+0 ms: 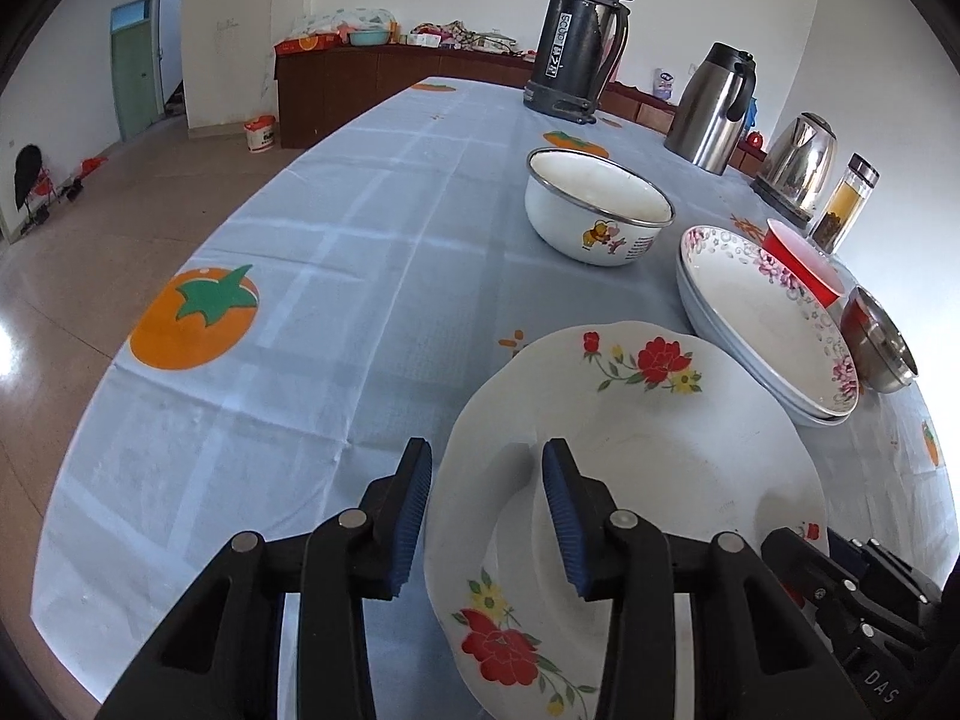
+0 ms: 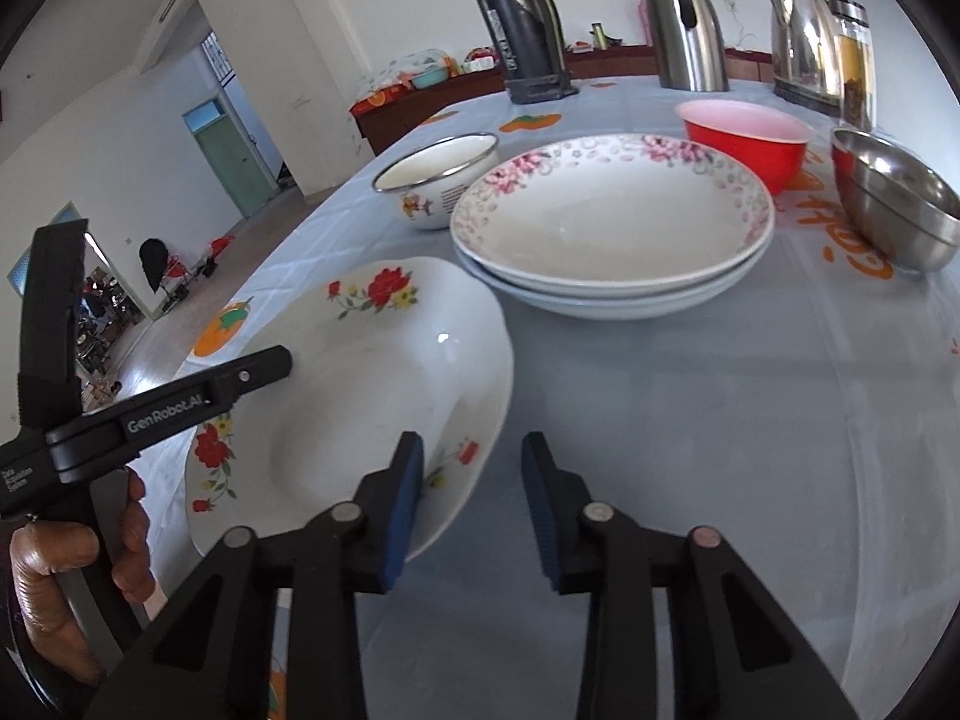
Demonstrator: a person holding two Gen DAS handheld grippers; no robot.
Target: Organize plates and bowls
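Tablecloth [image 1: 360, 252] — red-flowered plate [image 1: 648, 420] between tongs [image 1: 487, 516]

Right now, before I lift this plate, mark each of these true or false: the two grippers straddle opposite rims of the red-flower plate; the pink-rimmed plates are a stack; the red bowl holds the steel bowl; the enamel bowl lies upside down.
1. Left gripper and right gripper straddle opposite rims of the red-flower plate. True.
2. The pink-rimmed plates are stacked. True.
3. The red bowl holds the steel bowl. False: they stand side by side on the tablecloth.
4. The enamel bowl is upside down. False: it stands upright, mouth up.
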